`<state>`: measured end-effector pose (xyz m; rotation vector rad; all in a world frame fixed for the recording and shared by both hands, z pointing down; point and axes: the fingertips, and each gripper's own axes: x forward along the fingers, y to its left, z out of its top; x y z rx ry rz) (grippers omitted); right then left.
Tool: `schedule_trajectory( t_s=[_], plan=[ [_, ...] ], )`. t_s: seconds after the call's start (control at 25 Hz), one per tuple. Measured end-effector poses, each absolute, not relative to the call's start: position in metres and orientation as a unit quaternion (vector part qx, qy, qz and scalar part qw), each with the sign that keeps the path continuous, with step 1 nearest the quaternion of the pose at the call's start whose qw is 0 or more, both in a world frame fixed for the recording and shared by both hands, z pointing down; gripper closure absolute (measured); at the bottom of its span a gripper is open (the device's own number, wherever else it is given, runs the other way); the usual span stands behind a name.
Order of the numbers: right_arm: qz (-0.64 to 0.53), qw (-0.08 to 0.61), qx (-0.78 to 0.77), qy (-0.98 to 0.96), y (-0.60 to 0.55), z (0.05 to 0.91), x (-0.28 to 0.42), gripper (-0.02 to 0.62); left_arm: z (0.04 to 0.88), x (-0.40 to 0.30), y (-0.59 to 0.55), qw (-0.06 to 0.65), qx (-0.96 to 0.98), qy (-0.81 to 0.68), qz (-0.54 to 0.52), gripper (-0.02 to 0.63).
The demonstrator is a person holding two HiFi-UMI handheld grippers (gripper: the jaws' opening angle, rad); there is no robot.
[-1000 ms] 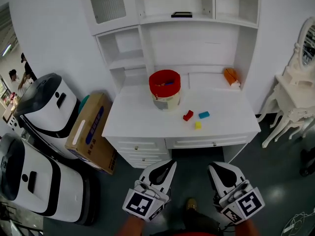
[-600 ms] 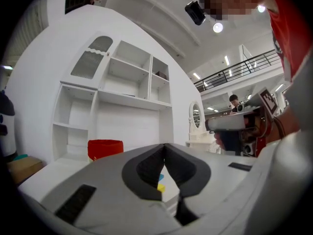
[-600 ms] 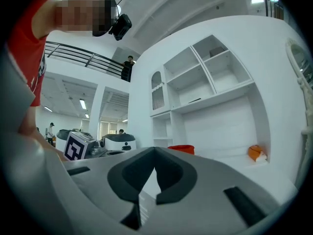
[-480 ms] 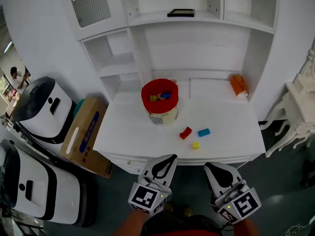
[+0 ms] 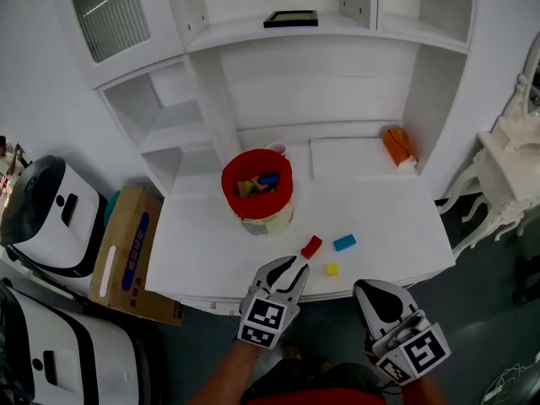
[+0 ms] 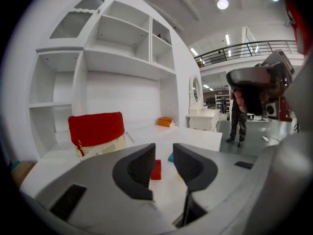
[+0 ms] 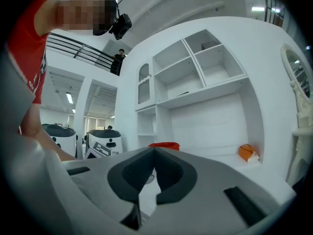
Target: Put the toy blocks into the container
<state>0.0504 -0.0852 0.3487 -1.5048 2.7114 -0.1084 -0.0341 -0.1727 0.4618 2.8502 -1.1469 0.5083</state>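
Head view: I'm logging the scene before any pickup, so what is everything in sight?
Red block: one, desk front.
Blue block: one, beside it.
Yellow block: one, nearer the edge.
Container: one, red-rimmed, mid-desk, mixed blocks inside.
Orange object: one, desk's back right.
Desk: one, white, shelves above.
Cardboard box: one, brown, floor left.
Machines: two, white-grey, far left.
Left gripper: one, grey, jaws just opening, nothing between, at desk's front edge.
Right gripper: one, grey, shut, empty, off desk's front.

Container [image 5: 267, 218] on the desk's [image 5: 211, 251] left half, blocks [image 5: 268, 179] inside it, three loose blocks [image 5: 311, 246] before it to the right, cardboard box [image 5: 122, 251] left of the desk
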Motion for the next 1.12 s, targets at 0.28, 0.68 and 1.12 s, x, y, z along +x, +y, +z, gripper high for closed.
schedule_trajectory(
  t_s=[0.28, 0.68, 1.12],
  plan=[
    [-0.045, 0.012, -0.503, 0.863, -0.108, 0.357, 0.060, 0.577, 0.520, -0.021, -0.213, 0.047, 0.901, -0.341, 0.263, 0.380],
    [-0.051, -0.006, -0.510, 0.858, -0.125, 0.363, 0.109, 0.577, 0.591, -0.005, -0.242, 0.098, 0.863, -0.329, 0.369, 0.348],
    [-0.076, 0.003, -0.509, 0.858, -0.145, 0.378, 0.128, 0.577, 0.535, 0.002, -0.239, 0.073, 0.903, -0.358, 0.227, 0.456]
  ],
)
